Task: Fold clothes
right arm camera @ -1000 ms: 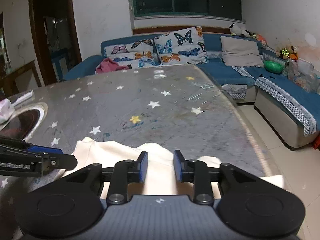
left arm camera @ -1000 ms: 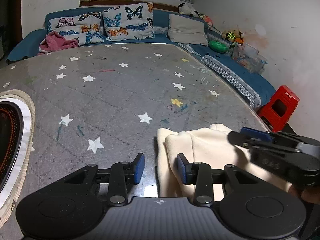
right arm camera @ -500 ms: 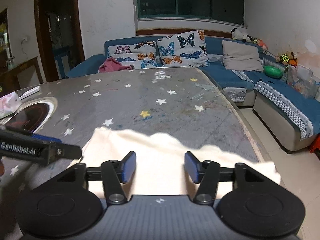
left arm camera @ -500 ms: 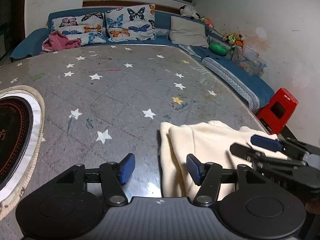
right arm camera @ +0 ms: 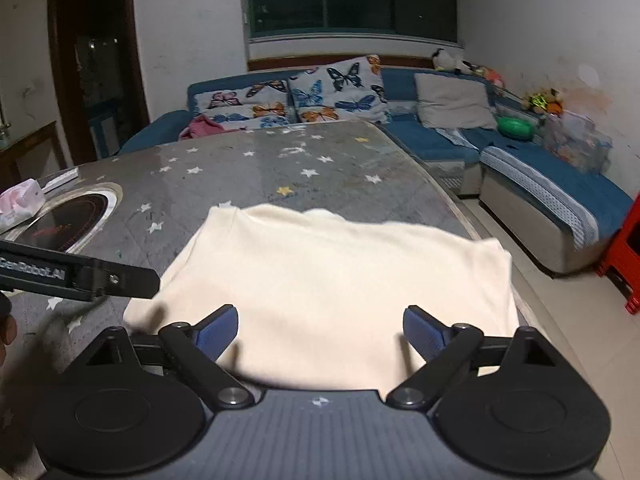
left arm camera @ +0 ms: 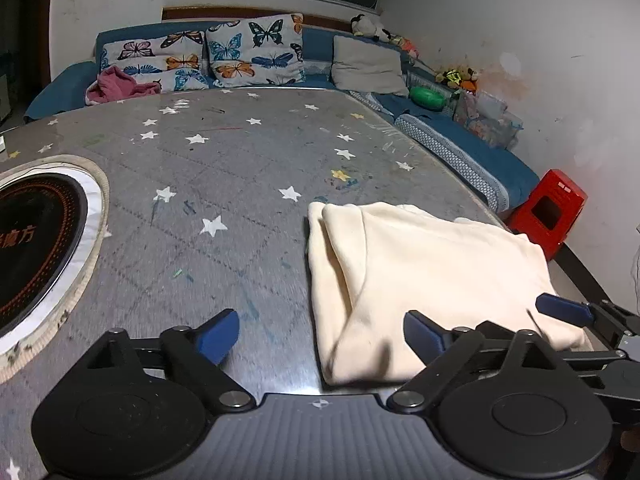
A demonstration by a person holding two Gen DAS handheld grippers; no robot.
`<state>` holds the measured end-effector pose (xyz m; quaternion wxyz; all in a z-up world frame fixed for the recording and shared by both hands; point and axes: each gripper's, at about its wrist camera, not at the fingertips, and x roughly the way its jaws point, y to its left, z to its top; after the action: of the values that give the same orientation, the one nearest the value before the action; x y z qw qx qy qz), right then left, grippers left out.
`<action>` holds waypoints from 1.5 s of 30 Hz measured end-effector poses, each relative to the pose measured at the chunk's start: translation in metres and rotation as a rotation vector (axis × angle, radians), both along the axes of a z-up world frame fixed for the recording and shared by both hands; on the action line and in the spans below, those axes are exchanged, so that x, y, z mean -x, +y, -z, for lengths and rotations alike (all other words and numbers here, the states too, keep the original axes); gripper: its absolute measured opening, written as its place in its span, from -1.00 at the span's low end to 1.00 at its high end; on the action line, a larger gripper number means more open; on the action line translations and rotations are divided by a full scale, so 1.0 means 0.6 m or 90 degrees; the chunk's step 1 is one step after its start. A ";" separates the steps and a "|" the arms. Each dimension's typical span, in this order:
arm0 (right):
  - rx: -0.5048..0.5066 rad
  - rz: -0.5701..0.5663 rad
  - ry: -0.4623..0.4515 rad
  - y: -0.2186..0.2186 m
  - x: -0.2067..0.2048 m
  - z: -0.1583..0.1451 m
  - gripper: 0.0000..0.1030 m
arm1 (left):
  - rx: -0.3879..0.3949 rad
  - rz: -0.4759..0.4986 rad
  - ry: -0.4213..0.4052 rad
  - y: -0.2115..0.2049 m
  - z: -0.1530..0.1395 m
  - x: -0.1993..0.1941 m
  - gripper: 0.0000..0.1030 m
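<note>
**Fold released, both grippers letting go**

The left gripper (left arm camera: 320, 330) and right gripper (right arm camera: 320, 326) are wide and opening, nothing pinched. The cream garment (right arm camera: 340, 276) lies folded at lower centre on the desk (left arm camera: 240, 168). Next, probably a fresh grasp for another fold. Only the right view shows a tissue pack (right arm camera: 20, 204) at left.

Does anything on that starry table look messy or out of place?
Slightly: the folded cream garment lies at the table edge, one corner overhanging. Coloured scribbles mark the tabletop, and a pink cloth sits crumpled on the sofa.
</note>
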<state>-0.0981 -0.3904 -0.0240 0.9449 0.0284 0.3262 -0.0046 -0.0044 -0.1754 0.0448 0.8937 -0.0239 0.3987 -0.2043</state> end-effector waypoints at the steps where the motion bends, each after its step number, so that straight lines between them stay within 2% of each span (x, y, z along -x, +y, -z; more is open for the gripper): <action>1: 0.003 0.003 0.001 0.001 0.005 0.000 0.81 | 0.000 -0.001 -0.001 0.001 -0.001 0.004 0.91; 4: 0.011 0.012 0.000 0.005 0.021 0.001 0.90 | 0.002 0.003 -0.001 0.004 -0.002 0.017 0.99; 8: 0.027 0.020 -0.007 0.014 0.042 -0.002 0.97 | 0.004 0.008 -0.001 0.006 -0.002 0.034 1.00; 25: 0.036 0.062 -0.020 0.025 0.120 -0.003 0.99 | -0.021 0.035 -0.025 0.011 0.001 0.117 1.00; 45: 0.050 0.081 -0.033 0.063 0.180 0.000 1.00 | -0.005 0.044 -0.054 0.039 0.004 0.188 1.00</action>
<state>-0.2064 -0.3527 -0.0237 0.9512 0.0119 0.2986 -0.0766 -0.1172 -0.1520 0.0427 0.9024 0.0022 0.3617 -0.2343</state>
